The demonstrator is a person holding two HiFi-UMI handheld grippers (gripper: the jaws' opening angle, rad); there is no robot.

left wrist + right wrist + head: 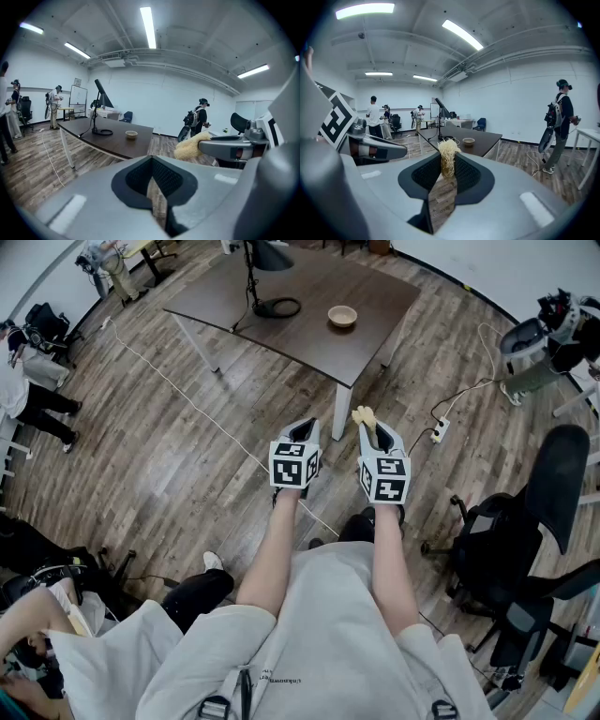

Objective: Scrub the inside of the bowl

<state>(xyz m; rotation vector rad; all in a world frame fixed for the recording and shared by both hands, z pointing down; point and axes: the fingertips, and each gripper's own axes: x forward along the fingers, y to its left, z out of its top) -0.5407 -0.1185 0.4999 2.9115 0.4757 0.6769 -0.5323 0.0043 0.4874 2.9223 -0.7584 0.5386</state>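
A small tan bowl [342,316] sits on the dark brown table [300,329] across the floor, well ahead of both grippers; it also shows as the bowl [131,135] and the bowl [468,140] in the two gripper views. My right gripper [371,427] is shut on a pale, fibrous scrubber [363,414], whose tuft sticks out past the jaws. In the right gripper view the scrubber [449,154] stands pinched in the right gripper [447,176]. My left gripper [300,432] is held level beside it; the left gripper [152,180] is shut with nothing in it.
A black desk lamp [272,277] stands on the table left of the bowl. A white cable [187,395] and a power strip [440,430] lie on the wooden floor. A black office chair [525,540] is at my right. Several people stand around the room.
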